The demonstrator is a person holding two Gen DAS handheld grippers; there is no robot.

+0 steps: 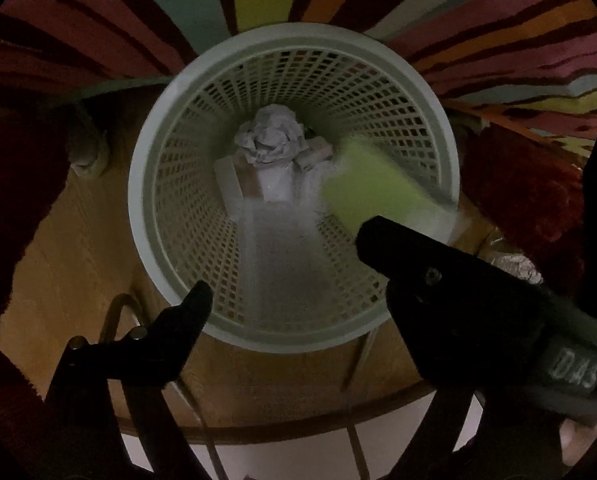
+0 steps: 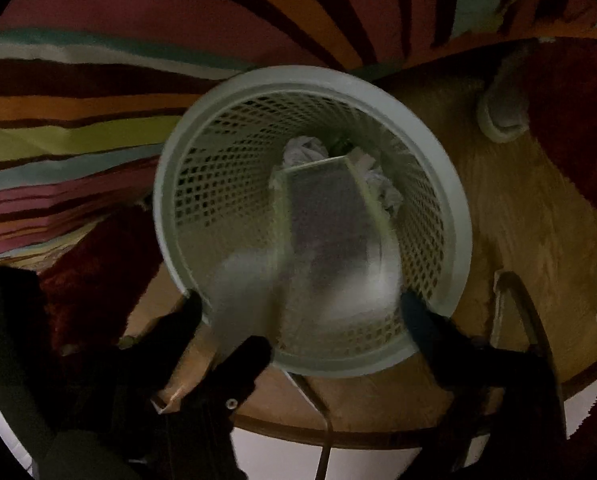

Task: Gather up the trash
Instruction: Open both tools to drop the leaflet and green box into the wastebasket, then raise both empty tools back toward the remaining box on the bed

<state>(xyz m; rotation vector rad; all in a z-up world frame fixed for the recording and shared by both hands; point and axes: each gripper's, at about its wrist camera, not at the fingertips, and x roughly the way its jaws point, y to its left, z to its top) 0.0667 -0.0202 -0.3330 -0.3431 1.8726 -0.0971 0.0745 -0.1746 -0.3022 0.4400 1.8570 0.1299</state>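
The left gripper (image 1: 284, 256) has two black fingers (image 1: 438, 276) with blunt, angular tips, broad and flat along their length. A small round screw sits on the right-hand finger, and two brass-coloured bolt heads on the left-hand one. A grey block beside it bears raised letters reading "DAS". The right gripper (image 2: 298, 308) is likewise black, its fingers (image 2: 430, 332) narrow and tapering.

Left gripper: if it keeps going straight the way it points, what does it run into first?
Probably the blurred pale box dropping between the open left gripper fingers into the mesh bin; beyond it, crumpled paper at the bottom. Depth is unclear.
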